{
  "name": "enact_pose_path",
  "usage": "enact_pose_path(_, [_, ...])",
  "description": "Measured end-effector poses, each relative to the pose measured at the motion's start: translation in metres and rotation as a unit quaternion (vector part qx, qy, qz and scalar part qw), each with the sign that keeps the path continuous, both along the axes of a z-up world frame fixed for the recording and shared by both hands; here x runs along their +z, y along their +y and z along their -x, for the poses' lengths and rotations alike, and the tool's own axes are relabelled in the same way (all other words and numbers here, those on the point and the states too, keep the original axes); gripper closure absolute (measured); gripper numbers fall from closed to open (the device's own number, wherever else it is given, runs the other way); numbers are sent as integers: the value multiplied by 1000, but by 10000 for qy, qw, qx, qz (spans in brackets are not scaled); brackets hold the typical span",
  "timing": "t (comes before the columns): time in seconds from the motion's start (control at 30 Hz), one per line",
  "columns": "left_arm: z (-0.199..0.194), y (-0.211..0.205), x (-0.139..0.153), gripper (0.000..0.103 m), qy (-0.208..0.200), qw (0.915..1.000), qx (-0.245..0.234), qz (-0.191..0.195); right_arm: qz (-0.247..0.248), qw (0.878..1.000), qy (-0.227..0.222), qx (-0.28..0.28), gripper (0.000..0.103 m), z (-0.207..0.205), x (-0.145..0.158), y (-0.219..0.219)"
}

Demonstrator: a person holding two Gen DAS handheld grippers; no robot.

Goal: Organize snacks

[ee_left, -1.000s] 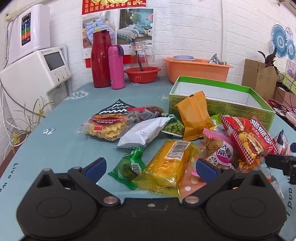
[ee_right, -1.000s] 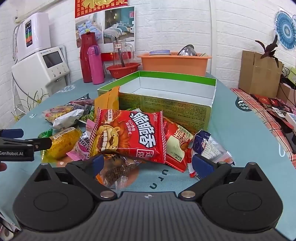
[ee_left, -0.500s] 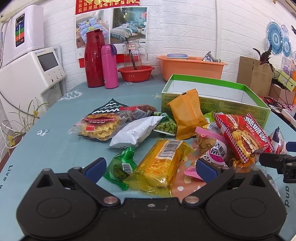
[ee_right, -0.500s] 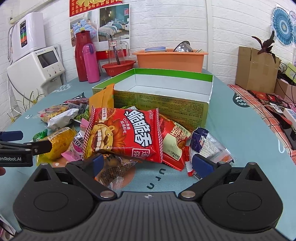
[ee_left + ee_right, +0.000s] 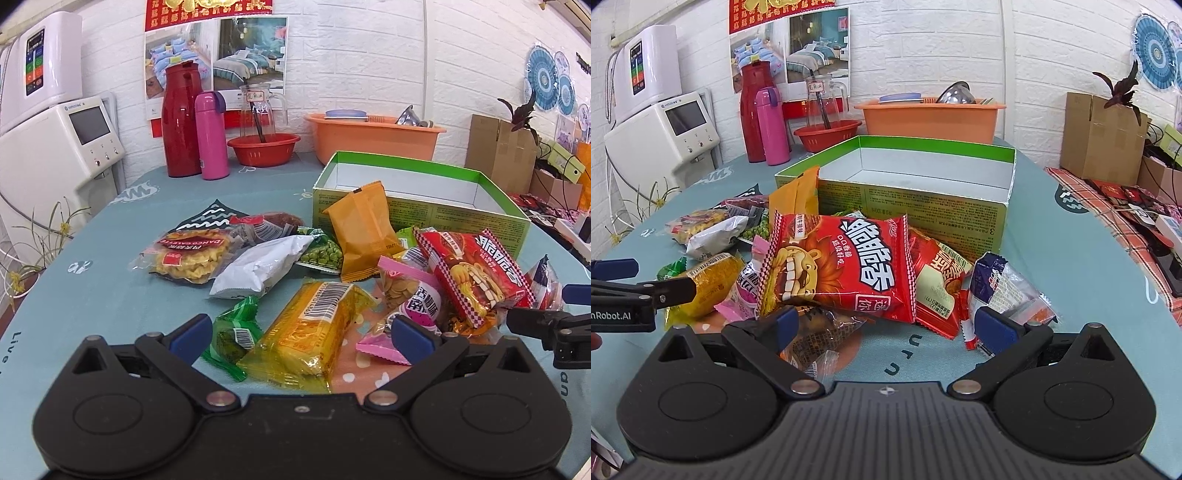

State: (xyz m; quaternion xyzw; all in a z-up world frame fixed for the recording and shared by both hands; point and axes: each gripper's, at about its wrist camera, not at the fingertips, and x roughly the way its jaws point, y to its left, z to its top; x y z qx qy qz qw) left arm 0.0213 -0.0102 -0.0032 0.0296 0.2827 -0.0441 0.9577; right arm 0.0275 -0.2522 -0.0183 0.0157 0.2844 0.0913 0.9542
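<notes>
Crinkly foil packets lie heaped on the teal tablecloth (image 5: pixel 110 258) just before the green box (image 5: pixel 923 206). We hold left gripper (image 5: pixel 301 334) and right gripper (image 5: pixel 886 325) spread wide, empty. We judge the yellow packet (image 5: pixel 314 332) light, slippery; pinch its sealed end.

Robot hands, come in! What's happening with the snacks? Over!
Left gripper open, empty, over yellow packet. Right gripper open, empty, by red lion bag. Green box empty. Snacks piled against its front wall.
</notes>
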Motion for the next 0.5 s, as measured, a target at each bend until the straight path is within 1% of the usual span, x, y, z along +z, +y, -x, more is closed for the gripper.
enact_pose_path(0.37, [-1,-2,1,0,12,10000,-87,4,44,10000,-19,22,0,0,1,0])
enact_pose_path(0.5, [-5,-3,0,0,102,9999,-61,12,58,10000,-17,28,0,-1,0,1])
